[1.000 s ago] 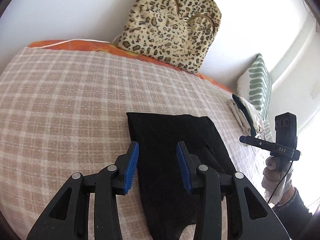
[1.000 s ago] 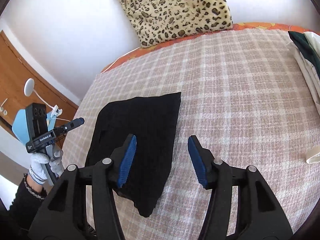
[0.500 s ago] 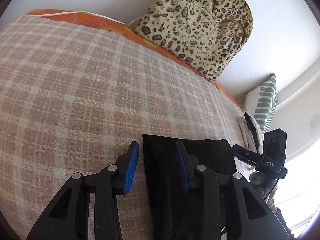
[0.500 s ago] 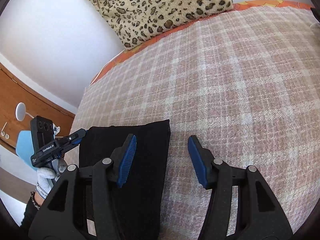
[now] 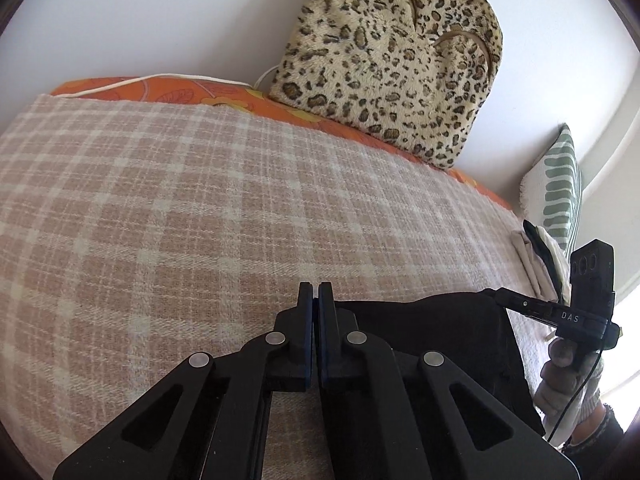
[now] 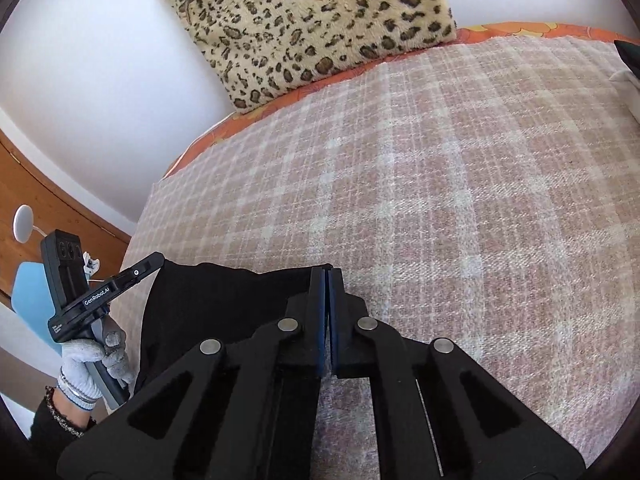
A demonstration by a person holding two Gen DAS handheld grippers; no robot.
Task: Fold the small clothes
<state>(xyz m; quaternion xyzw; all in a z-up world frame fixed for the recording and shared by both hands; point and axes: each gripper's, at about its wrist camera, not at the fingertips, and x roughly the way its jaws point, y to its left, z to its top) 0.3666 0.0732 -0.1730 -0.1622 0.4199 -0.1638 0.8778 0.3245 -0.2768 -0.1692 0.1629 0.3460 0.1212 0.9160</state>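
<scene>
The black garment (image 5: 432, 332) lies on the plaid blanket (image 5: 200, 220), its far corners pinched by the left gripper (image 5: 315, 292) and right gripper (image 6: 327, 276), both clamped thin on cloth; if either bite is shallow, lifting could drop a corner, skewing the fold.

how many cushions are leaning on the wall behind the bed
2: a leopard-print cushion at the back against the wall, and a green-striped cushion at the right end. Others may lie out of view.
</scene>
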